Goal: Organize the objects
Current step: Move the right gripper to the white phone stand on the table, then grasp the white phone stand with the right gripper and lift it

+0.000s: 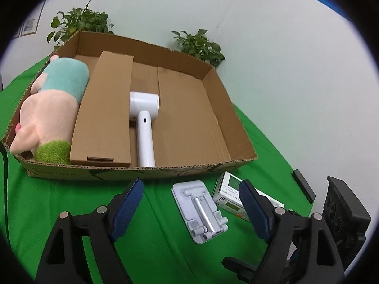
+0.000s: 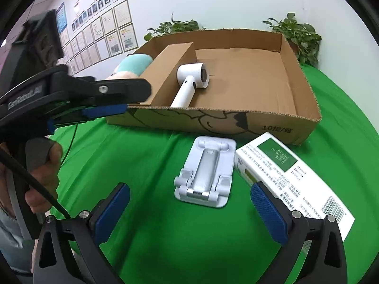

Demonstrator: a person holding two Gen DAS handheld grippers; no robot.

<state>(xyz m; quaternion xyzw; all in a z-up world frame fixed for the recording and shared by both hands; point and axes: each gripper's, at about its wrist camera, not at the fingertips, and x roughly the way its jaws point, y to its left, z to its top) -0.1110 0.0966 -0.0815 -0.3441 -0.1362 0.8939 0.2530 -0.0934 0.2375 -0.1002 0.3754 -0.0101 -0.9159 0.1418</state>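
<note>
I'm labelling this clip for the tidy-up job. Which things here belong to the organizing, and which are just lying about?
Part of the job:
cardboard box
plush toy, in the box
hair dryer, in the box
phone stand, on the green cloth
white-and-green carton, on the green cloth beside the stand

Just lying about:
potted plants behind the box
framed certificates on the wall

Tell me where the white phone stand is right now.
In both wrist views the phone stand lies folded flat on the green cloth, outside the cardboard box, just in front of its near wall and immediately left of the white-and-green carton.
</note>
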